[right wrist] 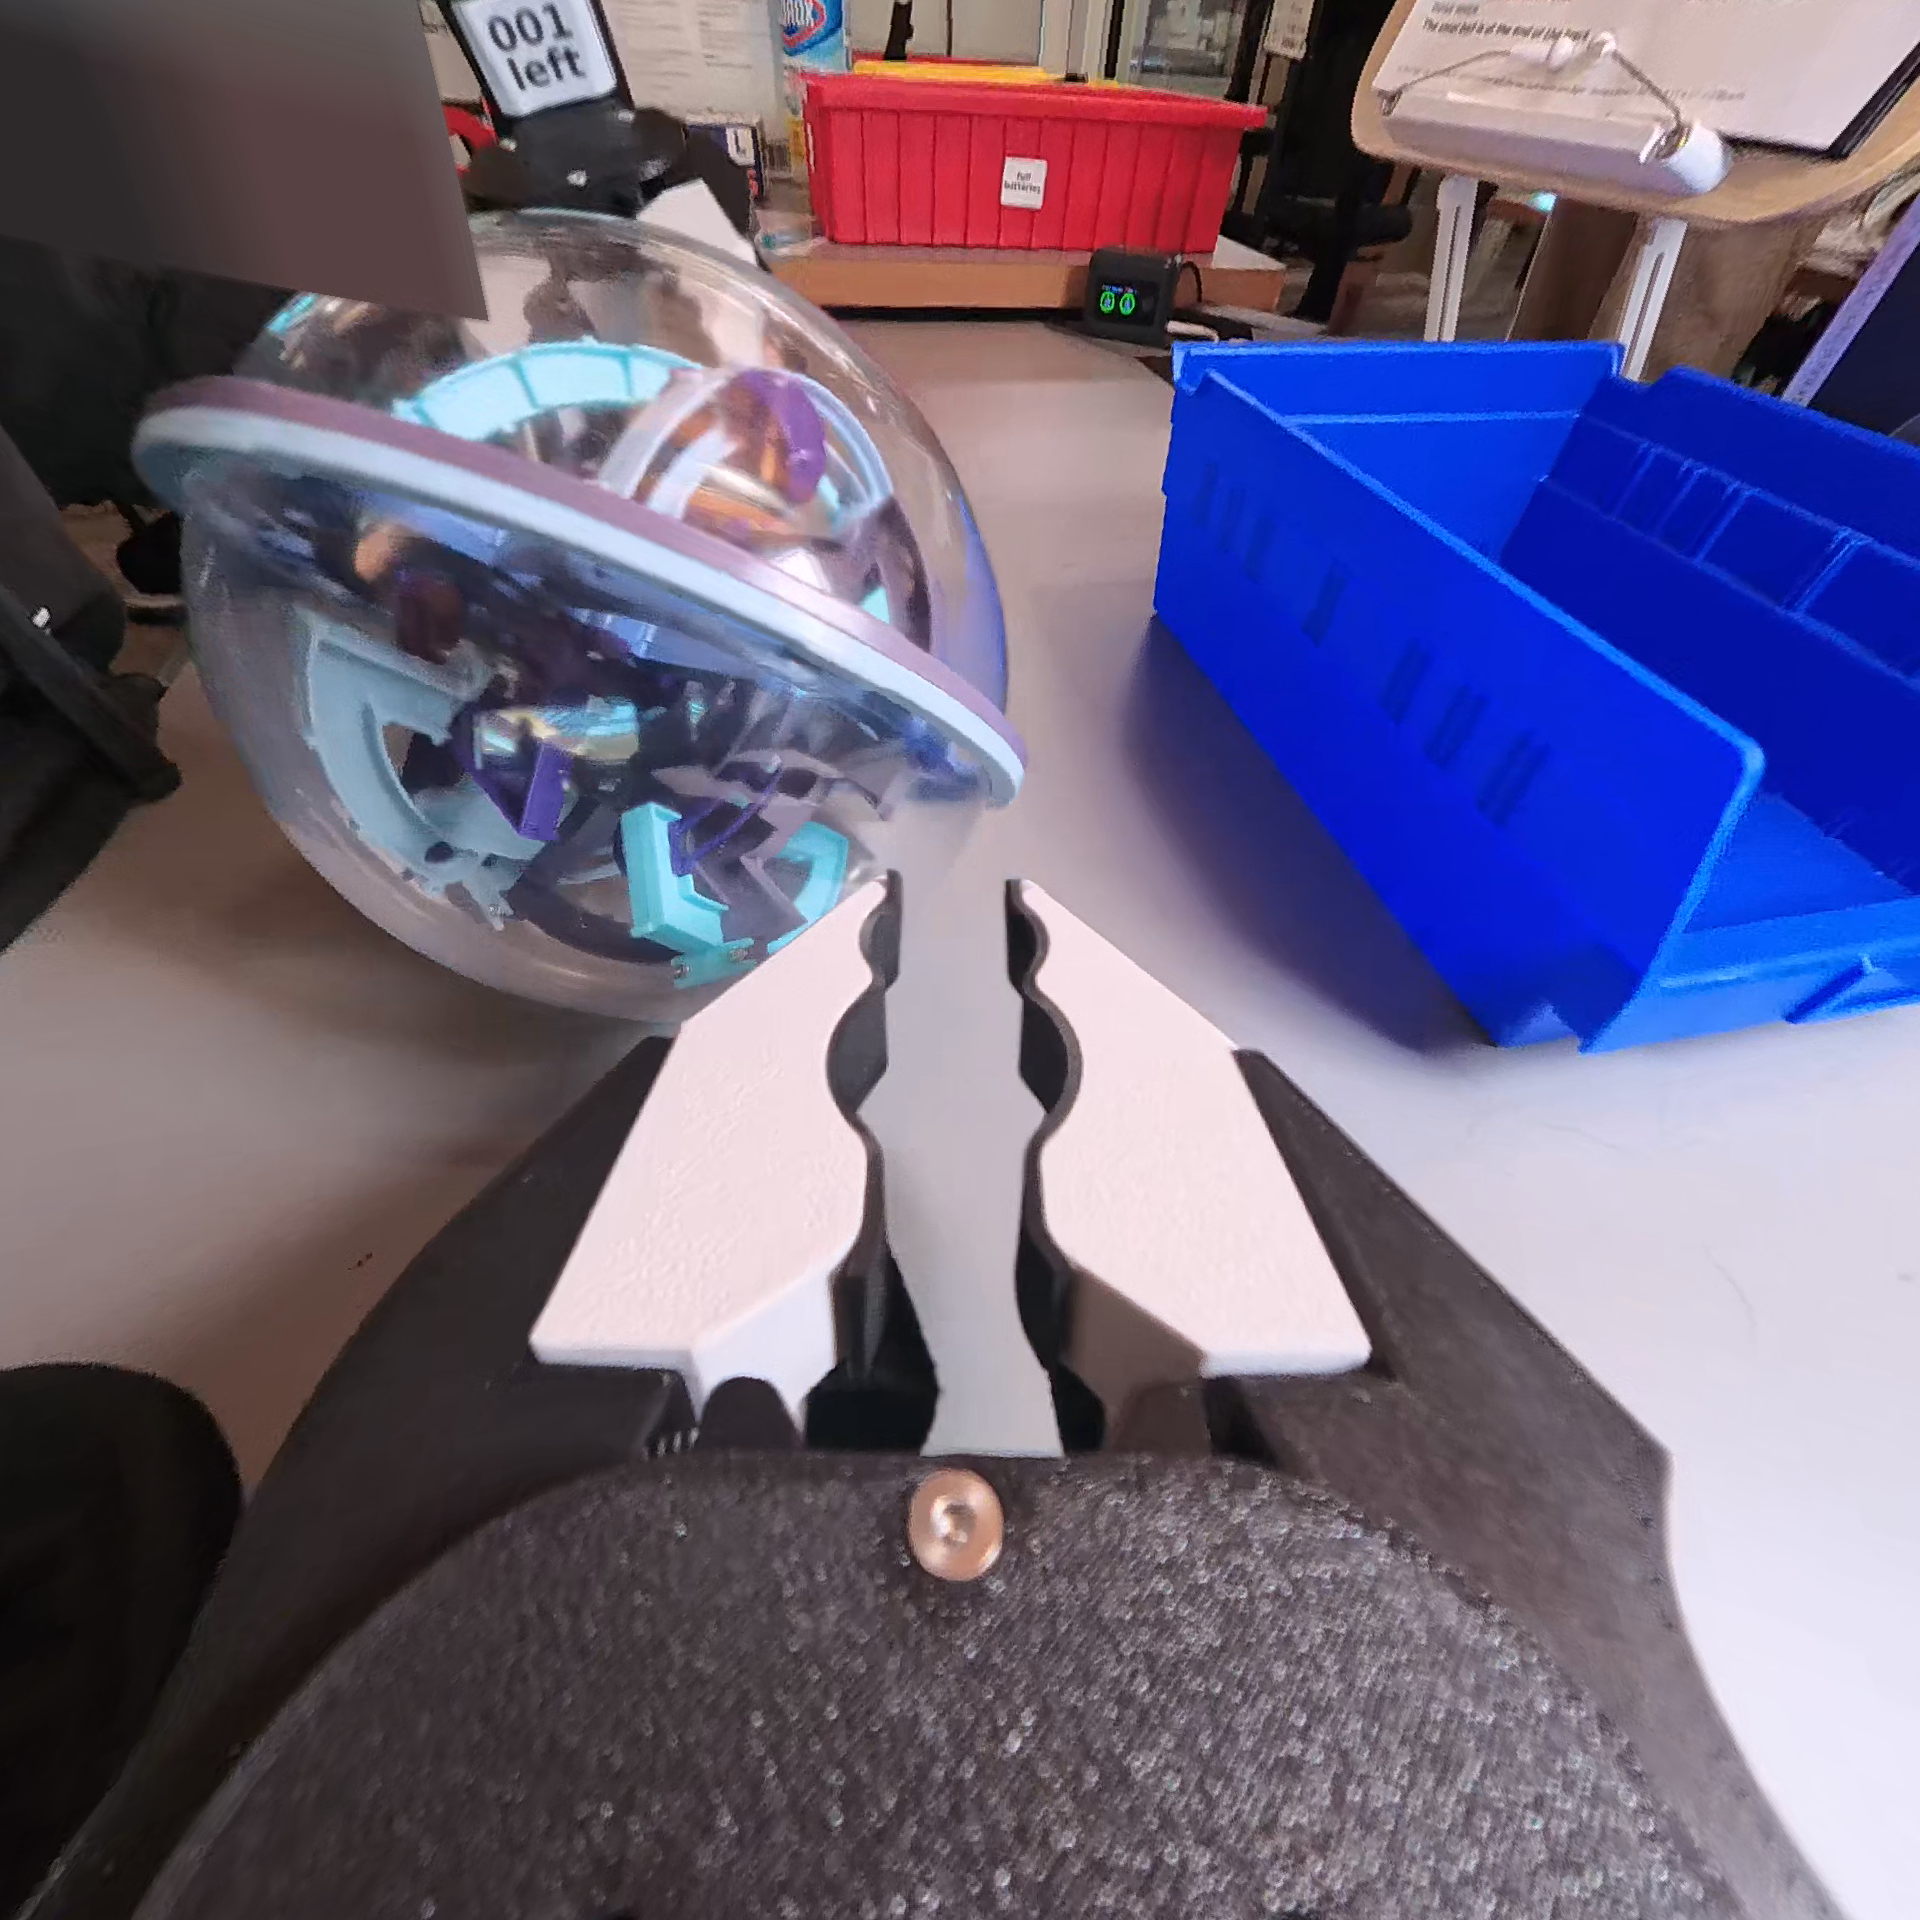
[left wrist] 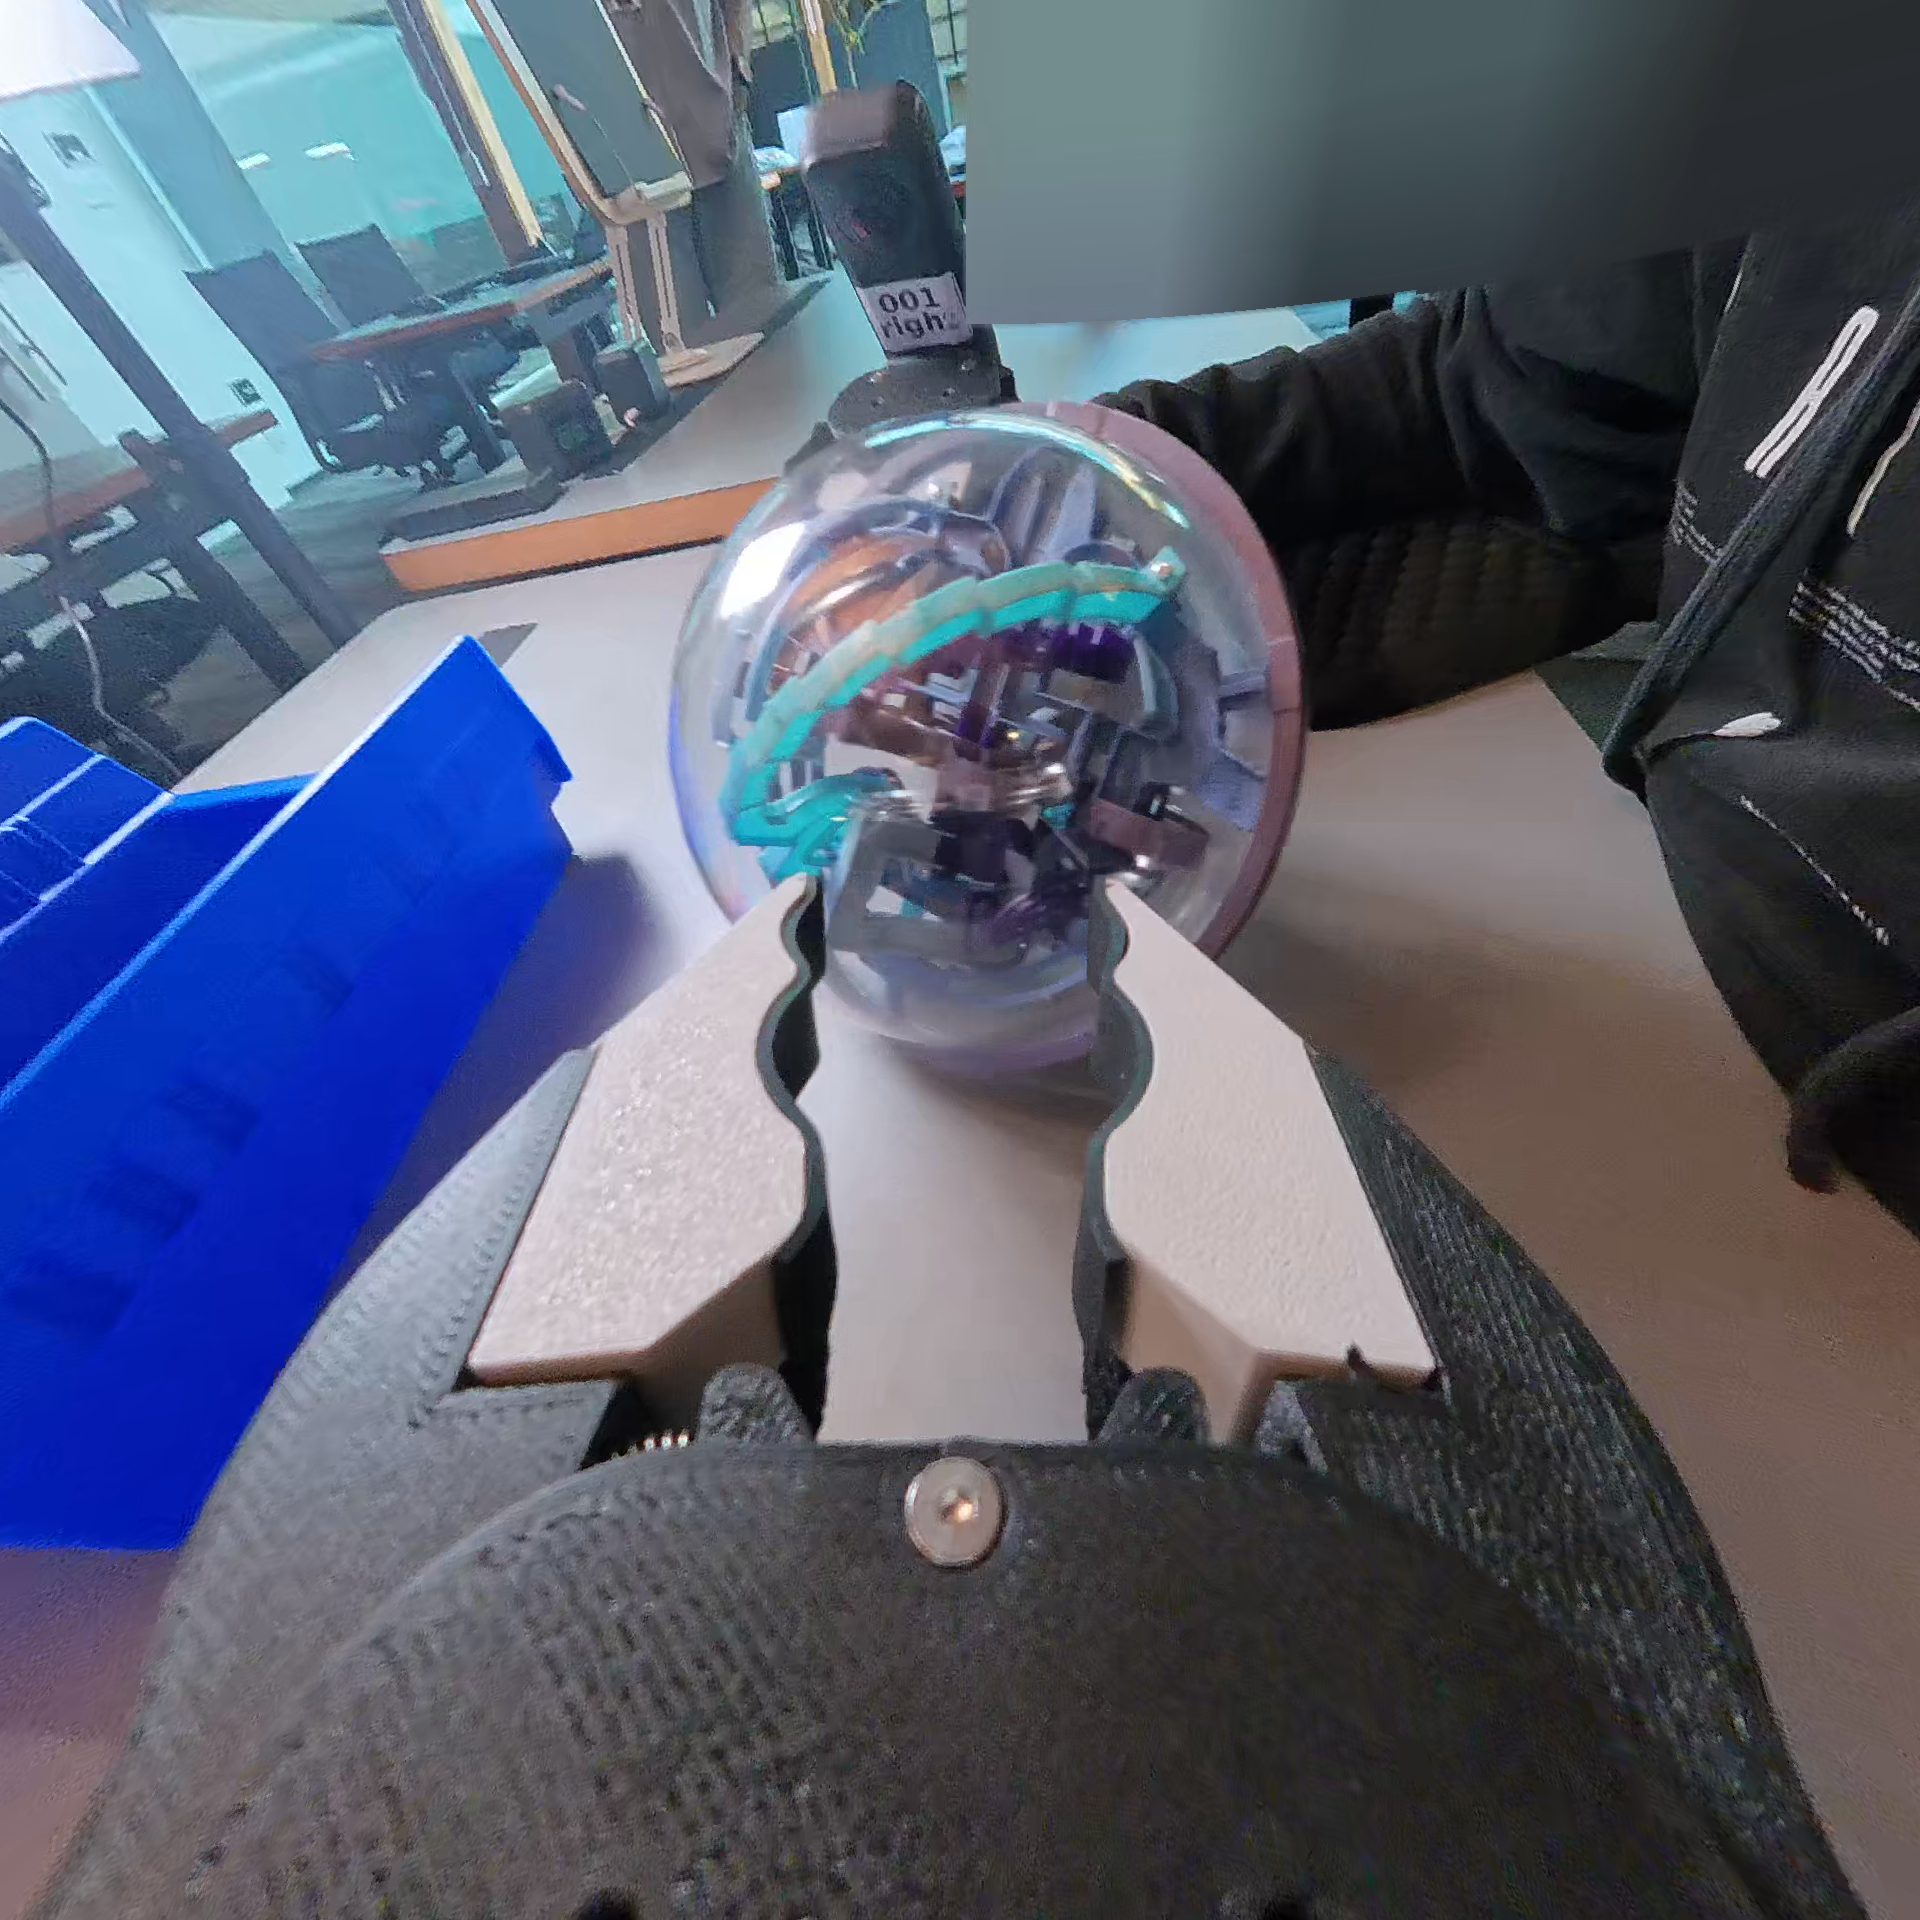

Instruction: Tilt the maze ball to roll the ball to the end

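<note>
The maze ball [left wrist: 987, 717] is a clear sphere with teal, purple and orange tracks inside and a mauve rim, resting on the pale table [left wrist: 1475, 1049]. My left gripper [left wrist: 961, 902] is open, its fingertips [left wrist: 805, 899] at the ball's near lower side, spread narrower than the ball. In the right wrist view the maze ball [right wrist: 561, 623] lies tilted to the left. My right gripper [right wrist: 951, 888] is empty with a narrow gap between the fingers, its left tip beside the ball's lower right edge. I cannot pick out the small inner ball for sure.
A blue bin [left wrist: 260, 997] stands left of the ball, and it also shows in the right wrist view [right wrist: 1507, 675]. A person's dark sleeve [left wrist: 1455, 520] lies behind the ball. A red bin [right wrist: 1018, 156] stands at the far edge. The right gripper's body [left wrist: 883, 229] rises behind the ball.
</note>
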{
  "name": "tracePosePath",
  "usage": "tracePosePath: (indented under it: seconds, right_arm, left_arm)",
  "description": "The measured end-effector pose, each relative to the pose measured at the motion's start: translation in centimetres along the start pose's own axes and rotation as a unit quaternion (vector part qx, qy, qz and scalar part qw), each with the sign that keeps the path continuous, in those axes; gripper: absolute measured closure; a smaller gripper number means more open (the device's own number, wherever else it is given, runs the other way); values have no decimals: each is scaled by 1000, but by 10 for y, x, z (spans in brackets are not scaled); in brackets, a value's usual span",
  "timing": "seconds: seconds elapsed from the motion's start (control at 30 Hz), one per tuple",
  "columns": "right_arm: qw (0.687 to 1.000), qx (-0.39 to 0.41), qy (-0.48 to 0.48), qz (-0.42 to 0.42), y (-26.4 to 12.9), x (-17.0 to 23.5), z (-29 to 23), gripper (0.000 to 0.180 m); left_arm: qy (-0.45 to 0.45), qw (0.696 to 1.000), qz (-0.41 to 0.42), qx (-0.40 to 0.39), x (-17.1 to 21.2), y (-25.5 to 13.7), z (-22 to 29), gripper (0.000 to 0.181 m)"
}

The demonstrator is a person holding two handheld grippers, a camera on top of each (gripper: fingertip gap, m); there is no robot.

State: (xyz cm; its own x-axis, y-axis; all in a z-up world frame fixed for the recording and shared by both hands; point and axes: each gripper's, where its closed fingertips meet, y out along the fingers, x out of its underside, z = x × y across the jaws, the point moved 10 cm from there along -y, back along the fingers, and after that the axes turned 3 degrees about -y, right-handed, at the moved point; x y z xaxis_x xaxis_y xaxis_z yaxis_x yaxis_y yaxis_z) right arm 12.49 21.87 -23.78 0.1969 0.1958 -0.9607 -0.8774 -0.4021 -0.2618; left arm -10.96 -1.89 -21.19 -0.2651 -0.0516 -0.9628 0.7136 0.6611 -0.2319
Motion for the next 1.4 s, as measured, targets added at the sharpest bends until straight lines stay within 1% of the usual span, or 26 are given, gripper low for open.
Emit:
tracePosePath:
  seconds: [0.07, 0.17, 0.33, 0.37, 0.4, 0.43, 0.47, 0.5, 0.57, 0.6, 0.67, 0.7, 0.77, 0.8, 0.83, 0.87, 0.9, 0.93, 0.97, 1.03, 1.13, 1.23, 1.33, 1.4]
  right_arm:
    - [1000, 1, 2, -14, -7, -4, 1, 153]
    - [1000, -7, 1, -11, -19, -15, -5, 148]
    - [1000, 10, -19, 11, -12, -28, -19, 168]
    - [1000, 11, -23, 12, -11, -30, -20, 168]
    - [1000, 7, -25, 10, -10, -33, -20, 164]
    - [1000, 1, -26, 8, -10, -35, -20, 158]
    - [1000, -4, -25, 7, -10, -38, -20, 154]
    - [1000, -2, -26, 7, -10, -39, -20, 153]
    - [999, 10, -38, 5, -11, -41, -21, 156]
    - [999, 11, -45, 4, -12, -42, -23, 154]
    - [998, 9, -62, -4, -14, -47, -28, 146]
    - [997, 12, -76, -10, -16, -50, -30, 145]
    - [994, 5, -109, -27, -16, -56, -39, 141]
    - [992, -4, -124, -34, -14, -60, -45, 143]
    - [989, -12, -141, -41, -11, -65, -51, 141]
    - [986, -17, -157, -46, -8, -71, -55, 146]
    - [984, -21, -173, -46, -6, -78, -58, 146]
    - [981, -29, -185, -43, -5, -85, -60, 144]
    - [979, -39, -194, -47, -4, -91, -61, 145]
    - [977, -51, -200, -57, -1, -98, -58, 153]
    - [980, -86, -171, -52, 5, -98, -49, 164]
    - [983, -113, -138, -45, 10, -97, -41, 168]
    - [985, -114, -120, -48, 15, -97, -33, 171]
    - [989, -75, -112, -65, 18, -95, -25, 178]
  left_arm:
    - [-10, 1000, 9, -7, 1, -3, -5, 124]
    - [-40, 999, 9, -1, 6, 1, -8, 111]
    - [-62, 996, -3, 60, 11, 22, 2, 100]
    - [-73, 995, -1, 75, 11, 23, 3, 105]
    - [-80, 993, 0, 89, 12, 23, 3, 114]
    - [-85, 992, 1, 95, 13, 22, 1, 117]
    - [-89, 992, -2, 90, 16, 20, -2, 113]
    - [-98, 992, -6, 84, 19, 19, -5, 111]
    - [-115, 992, -13, 57, 21, 15, -11, 119]
    - [-119, 992, -2, 38, 19, 12, -14, 122]
    - [-123, 991, 32, 27, 12, 5, -17, 121]
    - [-125, 991, 45, 32, 9, 2, -16, 116]
    - [-127, 986, 82, 69, 0, -2, -8, 101]
    - [-126, 984, 98, 83, -5, 0, -3, 95]
    - [-120, 984, 93, 90, -8, 5, 2, 91]
    - [-108, 987, 74, 97, -10, 13, 7, 85]
    - [-107, 986, 70, 105, -12, 18, 10, 76]
    - [-111, 985, 70, 108, -13, 22, 11, 72]
    - [-120, 984, 75, 109, -14, 25, 10, 73]
    - [-143, 980, 76, 117, -10, 26, 5, 74]
    - [-179, 973, 83, 118, -4, 25, 0, 74]
    - [-197, 969, 85, 120, -1, 23, -4, 74]
    - [-218, 965, 83, 121, 2, 22, -9, 74]
    - [-236, 962, 88, 105, 2, 20, -13, 77]
